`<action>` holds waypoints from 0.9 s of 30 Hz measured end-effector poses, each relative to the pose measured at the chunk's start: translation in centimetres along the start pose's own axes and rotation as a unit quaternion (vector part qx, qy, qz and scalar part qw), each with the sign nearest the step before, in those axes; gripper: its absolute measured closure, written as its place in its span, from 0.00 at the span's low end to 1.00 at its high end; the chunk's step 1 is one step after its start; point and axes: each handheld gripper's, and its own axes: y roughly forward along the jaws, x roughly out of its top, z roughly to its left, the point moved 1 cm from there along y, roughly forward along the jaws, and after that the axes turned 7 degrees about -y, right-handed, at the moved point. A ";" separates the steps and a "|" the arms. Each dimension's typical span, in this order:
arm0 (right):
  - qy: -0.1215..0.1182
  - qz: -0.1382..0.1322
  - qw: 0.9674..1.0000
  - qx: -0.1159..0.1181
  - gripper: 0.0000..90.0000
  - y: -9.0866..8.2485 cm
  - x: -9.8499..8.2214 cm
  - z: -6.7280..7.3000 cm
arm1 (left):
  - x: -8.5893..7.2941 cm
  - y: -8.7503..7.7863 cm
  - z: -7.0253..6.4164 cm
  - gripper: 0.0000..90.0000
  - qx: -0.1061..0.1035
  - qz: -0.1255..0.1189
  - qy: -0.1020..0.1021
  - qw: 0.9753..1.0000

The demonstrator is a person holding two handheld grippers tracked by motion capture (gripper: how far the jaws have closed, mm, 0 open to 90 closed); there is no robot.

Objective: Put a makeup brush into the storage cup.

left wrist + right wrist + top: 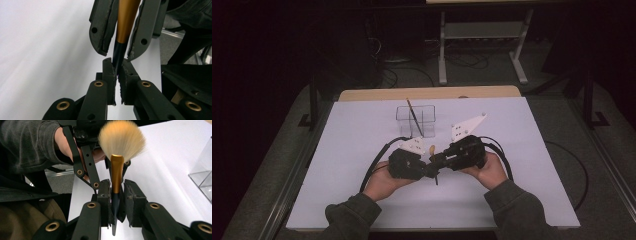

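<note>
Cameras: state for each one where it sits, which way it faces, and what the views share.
High view: above the person's side, facing forward and down on the table; both hands, sleeves show.
Left gripper view: on the left gripper, facing the makeup brush.
Right gripper view: on the right gripper, facing the bristles; hand, sleeve behind.
Shared: brush, both grippers.

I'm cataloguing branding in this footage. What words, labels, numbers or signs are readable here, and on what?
None can be read.
makeup brush: plain gold ferrule and dark handle, no print.
left gripper and right gripper: bare black jaws.
clear organizer and white table cover: no markings visible.
</note>
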 end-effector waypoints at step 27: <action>0.002 0.073 0.997 0.007 0.92 0.1 0.6 -1.8 | -2.5 -1.7 1.0 0.71 0.056 0.018 -0.010 0.998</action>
